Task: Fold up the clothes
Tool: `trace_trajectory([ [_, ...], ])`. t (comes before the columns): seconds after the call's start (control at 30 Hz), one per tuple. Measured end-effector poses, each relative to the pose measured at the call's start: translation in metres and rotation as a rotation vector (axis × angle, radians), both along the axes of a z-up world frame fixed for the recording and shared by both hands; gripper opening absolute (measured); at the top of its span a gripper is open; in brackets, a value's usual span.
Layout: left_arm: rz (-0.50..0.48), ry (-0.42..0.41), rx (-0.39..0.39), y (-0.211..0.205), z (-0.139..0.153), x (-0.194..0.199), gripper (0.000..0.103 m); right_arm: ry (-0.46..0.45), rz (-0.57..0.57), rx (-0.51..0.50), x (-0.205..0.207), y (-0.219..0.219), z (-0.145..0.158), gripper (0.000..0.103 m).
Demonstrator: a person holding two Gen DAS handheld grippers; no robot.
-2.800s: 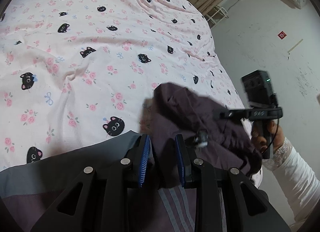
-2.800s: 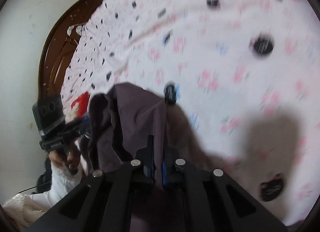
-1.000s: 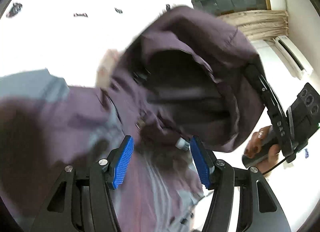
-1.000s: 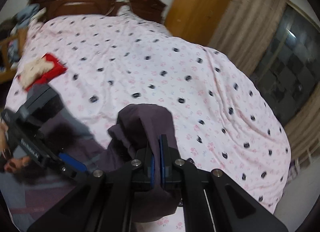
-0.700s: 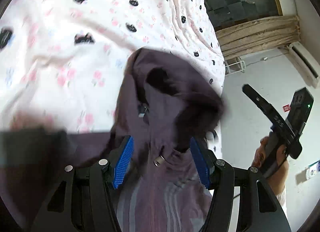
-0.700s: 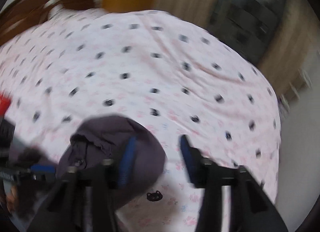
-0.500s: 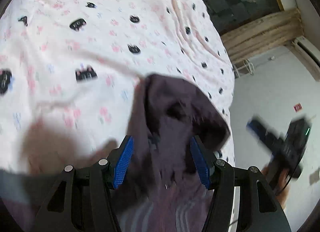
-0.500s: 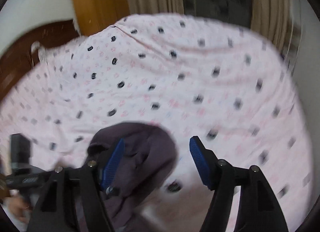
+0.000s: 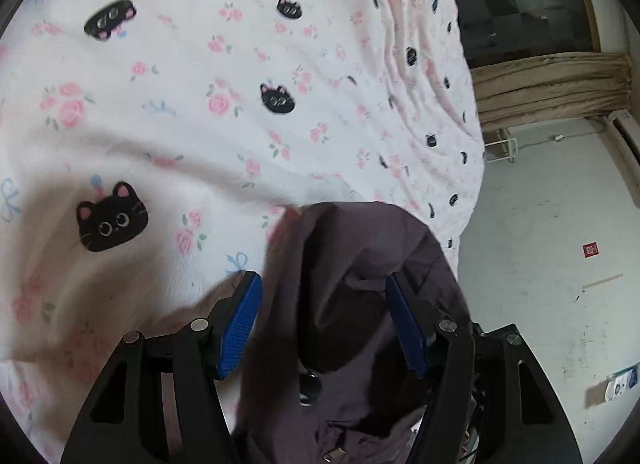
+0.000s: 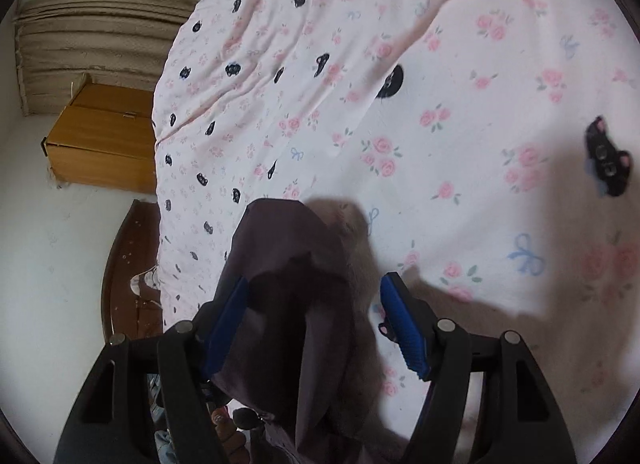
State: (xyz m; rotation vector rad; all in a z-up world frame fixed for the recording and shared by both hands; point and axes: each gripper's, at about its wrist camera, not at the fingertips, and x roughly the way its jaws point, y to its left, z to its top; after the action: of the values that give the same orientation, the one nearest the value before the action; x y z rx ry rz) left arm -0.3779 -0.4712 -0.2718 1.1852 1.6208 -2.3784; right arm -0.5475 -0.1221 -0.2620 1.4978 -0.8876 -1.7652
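The left gripper (image 9: 324,324) is sitting with its blue pads (image 9: 240,324) wide apart and its jaws are opening; the dark purple garment (image 9: 360,304) is bunched between them, and the right-hand pad looks like it's brushing the fabric, but nothing is getting pinched. The right gripper (image 10: 316,324) is also gaping wide, with the same purple garment (image 10: 288,284) draping across its left pad and hanging loose in the gap, so it isn't gripping anything either.

What's differing between the views: the left wrist view is showing a dark window (image 9: 520,3), a tan curtain (image 9: 552,87), a white wall with a small red sign (image 9: 590,250) and a snap fastener (image 9: 310,388) on the garment. The right wrist view is showing a wooden cabinet (image 10: 100,143), a dark wooden headboard (image 10: 124,272), a curtain (image 10: 100,27) and a bit of a hand (image 10: 224,430) low down behind the gripper's frame.

Count-wise: two grippers, one garment, one bed sheet (image 9: 200,103), pink with roses and black cat faces.

The garment is lying in a heap on the sheet near the bed's edge, and it's blocking the sheet right in front of both grippers. Shadows are falling across the sheet beside it.
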Motion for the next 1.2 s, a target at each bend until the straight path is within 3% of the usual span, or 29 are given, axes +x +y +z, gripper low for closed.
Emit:
trace_trajectory([
  [0.1, 0.003, 0.014, -0.025, 0.003, -0.002, 0.001, 0.059, 0.005, 0.032, 0.007, -0.002, -0.010, -0.005, 0.067],
  [0.17, 0.006, 0.025, -0.041, 0.005, -0.002, 0.000, 0.058, 0.015, 0.059, 0.020, -0.003, -0.015, -0.005, 0.049],
  [0.23, 0.001, 0.030, -0.056, 0.006, -0.003, -0.001, 0.051, 0.028, 0.085, 0.025, -0.003, -0.021, -0.004, 0.033],
  [0.3, -0.022, 0.031, -0.049, 0.009, -0.004, -0.005, 0.027, 0.040, 0.103, 0.045, -0.004, -0.023, -0.003, 0.019],
  [0.33, -0.031, 0.028, -0.049, 0.009, -0.005, -0.005, 0.023, 0.043, 0.108, 0.054, -0.004, -0.023, -0.002, 0.016],
  [0.5, -0.014, 0.008, -0.056, 0.003, -0.007, 0.000, 0.009, 0.085, 0.117, 0.124, -0.004, -0.019, 0.004, 0.007],
  [0.63, 0.030, 0.019, -0.045, -0.007, -0.008, 0.010, 0.007, 0.109, 0.119, 0.153, -0.007, -0.009, 0.010, 0.004],
  [0.83, 0.068, 0.065, 0.035, -0.019, -0.008, 0.025, 0.007, 0.147, 0.122, 0.203, -0.010, -0.001, 0.012, 0.001],
  [0.9, 0.070, 0.059, 0.035, -0.021, -0.007, 0.030, 0.007, 0.176, 0.114, 0.243, -0.010, 0.002, 0.015, 0.001],
  [1.0, 0.057, 0.084, -0.042, -0.017, 0.008, 0.040, 0.011, 0.257, 0.127, 0.288, -0.002, 0.003, 0.031, 0.018],
  [1.07, 0.042, 0.108, -0.103, -0.010, 0.022, 0.046, 0.023, 0.341, 0.147, 0.324, 0.008, 0.000, 0.047, 0.054],
  [1.13, 0.027, 0.127, -0.172, -0.001, 0.035, 0.050, 0.033, 0.460, 0.176, 0.366, 0.027, -0.009, 0.066, 0.067],
  [1.2, 0.000, 0.140, -0.258, 0.012, 0.048, 0.051, 0.041, 0.581, 0.214, 0.402, 0.049, -0.021, 0.084, 0.070],
])
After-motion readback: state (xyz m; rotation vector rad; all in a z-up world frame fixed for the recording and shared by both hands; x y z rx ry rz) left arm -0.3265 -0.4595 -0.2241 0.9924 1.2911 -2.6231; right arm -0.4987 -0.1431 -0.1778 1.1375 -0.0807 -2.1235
